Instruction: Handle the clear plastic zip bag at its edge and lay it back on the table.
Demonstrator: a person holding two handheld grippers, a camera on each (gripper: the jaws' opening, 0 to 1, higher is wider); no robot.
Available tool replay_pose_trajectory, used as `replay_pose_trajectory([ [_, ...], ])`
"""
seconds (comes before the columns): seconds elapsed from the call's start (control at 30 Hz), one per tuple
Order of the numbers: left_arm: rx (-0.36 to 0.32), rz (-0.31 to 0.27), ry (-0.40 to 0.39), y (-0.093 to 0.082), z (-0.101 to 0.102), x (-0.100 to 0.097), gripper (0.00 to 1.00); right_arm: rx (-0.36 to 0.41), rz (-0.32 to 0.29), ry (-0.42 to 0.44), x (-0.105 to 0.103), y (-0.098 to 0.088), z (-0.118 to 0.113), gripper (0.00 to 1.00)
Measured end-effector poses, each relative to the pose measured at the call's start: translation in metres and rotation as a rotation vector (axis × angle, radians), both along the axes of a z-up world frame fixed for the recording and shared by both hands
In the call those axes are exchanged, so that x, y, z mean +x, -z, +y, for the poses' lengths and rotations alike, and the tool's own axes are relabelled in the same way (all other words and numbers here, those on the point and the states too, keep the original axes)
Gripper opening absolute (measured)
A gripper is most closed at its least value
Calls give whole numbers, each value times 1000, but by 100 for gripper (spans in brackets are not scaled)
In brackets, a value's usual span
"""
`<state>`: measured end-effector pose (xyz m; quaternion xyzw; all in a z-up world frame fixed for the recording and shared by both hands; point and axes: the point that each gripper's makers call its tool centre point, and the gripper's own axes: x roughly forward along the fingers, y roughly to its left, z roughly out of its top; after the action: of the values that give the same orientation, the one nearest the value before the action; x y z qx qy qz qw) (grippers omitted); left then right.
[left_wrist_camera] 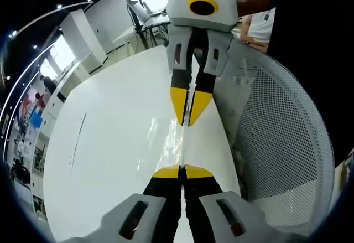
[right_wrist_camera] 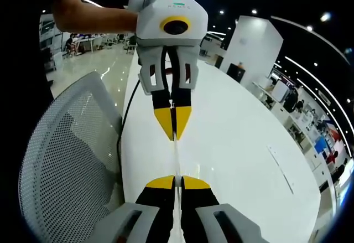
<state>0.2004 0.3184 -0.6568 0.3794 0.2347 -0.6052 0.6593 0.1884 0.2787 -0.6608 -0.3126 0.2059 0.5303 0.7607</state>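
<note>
Clear plastic zip bag (left_wrist_camera: 176, 143) is stretched edge-on between your two grippers, above the white table (left_wrist_camera: 110, 143). Your left gripper (left_wrist_camera: 182, 171) has its yellow tips clenched on one edge of the bag; in left gripper view the right gripper (left_wrist_camera: 189, 118) faces you w/ tips pinched on the opposite edge. Right gripper view: same setup, own tips (right_wrist_camera: 177, 181) closed on the bag (right_wrist_camera: 176, 154), left gripper (right_wrist_camera: 173, 127) opposite. White mesh chair (left_wrist_camera: 282, 143) sits just beside the table edge.
</note>
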Motion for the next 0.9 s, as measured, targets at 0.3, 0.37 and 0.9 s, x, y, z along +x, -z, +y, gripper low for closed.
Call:
replay_pose_trajectory([
  [0.3,-2,4,-8,0,2,1,0,-1,1,3,1,1,-1,0],
  [0.37,-2,4,-10,0,2,1,0,-1,2,3,0,1,-2,0],
  [0.9,-1,4,-18,0,5,2,0,3,1,7,1,1,-2,0],
])
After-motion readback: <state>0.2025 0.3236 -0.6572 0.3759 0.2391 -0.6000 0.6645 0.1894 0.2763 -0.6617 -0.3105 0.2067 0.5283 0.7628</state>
